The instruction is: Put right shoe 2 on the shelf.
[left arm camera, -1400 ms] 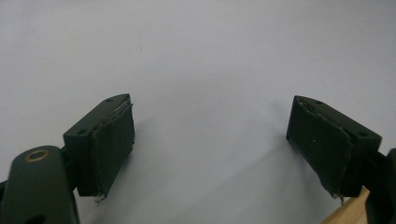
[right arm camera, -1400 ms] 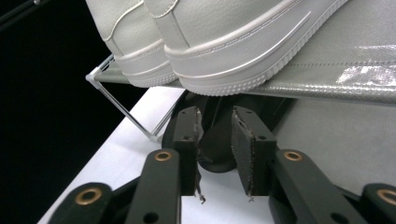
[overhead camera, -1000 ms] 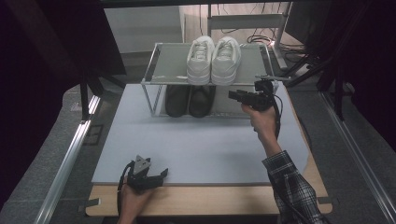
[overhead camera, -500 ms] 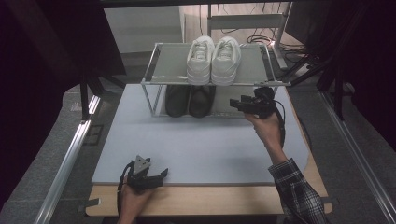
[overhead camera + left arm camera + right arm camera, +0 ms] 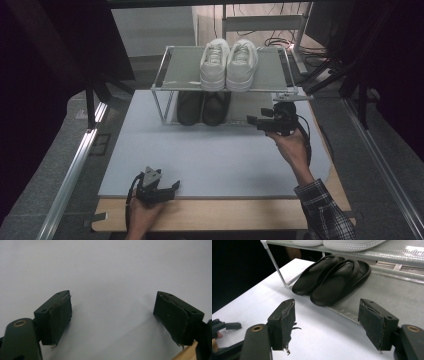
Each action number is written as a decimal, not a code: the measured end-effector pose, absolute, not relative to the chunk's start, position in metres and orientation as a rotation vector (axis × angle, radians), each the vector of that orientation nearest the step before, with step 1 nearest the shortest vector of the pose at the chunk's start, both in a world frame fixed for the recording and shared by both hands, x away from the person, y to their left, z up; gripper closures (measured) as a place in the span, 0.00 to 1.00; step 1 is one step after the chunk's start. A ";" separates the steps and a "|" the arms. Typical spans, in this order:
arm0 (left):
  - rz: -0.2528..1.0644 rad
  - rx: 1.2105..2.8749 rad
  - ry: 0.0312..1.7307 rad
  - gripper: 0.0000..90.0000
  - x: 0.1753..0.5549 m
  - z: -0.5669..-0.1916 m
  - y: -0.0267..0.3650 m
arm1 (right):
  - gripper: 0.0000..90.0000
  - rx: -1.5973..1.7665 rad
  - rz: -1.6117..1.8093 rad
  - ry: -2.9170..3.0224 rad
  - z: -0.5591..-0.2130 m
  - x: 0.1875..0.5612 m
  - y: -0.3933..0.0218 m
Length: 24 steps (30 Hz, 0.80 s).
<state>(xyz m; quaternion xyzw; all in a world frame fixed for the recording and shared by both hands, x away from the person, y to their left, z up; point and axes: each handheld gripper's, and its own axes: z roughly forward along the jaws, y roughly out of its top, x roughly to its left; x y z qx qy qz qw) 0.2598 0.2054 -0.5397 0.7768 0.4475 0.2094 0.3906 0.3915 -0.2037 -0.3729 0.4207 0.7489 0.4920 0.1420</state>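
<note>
Right gripper facing the black slippers on the lower shelf

The right gripper (image 5: pixel 327 322) has just been opening its jaws, and nothing lies between the worn pads (image 5: pixel 288 323). Beyond them, a pair of black slippers (image 5: pixel 332 277) rests side by side on the grey lower shelf (image 5: pixel 392 290) of the rack. White shoe soles (image 5: pixel 347 243) sit on the shelf above, over the pale table surface (image 5: pixel 319 340).

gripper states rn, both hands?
Left gripper: jaws open, nothing between them, over the white mat.
Right gripper: jaws just been opening, empty, aimed at the black slippers.
</note>
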 end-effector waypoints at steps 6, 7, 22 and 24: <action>0.532 1.974 1.137 0.17 0.260 -0.540 0.205 | 0.27 1.198 1.410 2.181 -0.377 0.384 -0.207; 0.532 1.974 1.137 0.17 0.260 -0.540 0.205 | 0.27 1.194 1.407 2.183 -0.379 0.382 -0.208; 0.535 1.977 1.134 0.17 0.260 -0.540 0.206 | 0.19 1.170 1.301 2.222 -0.393 0.363 -0.221; 0.535 1.977 1.134 0.17 0.260 -0.540 0.206 | 0.18 1.159 1.283 2.224 -0.395 0.359 -0.223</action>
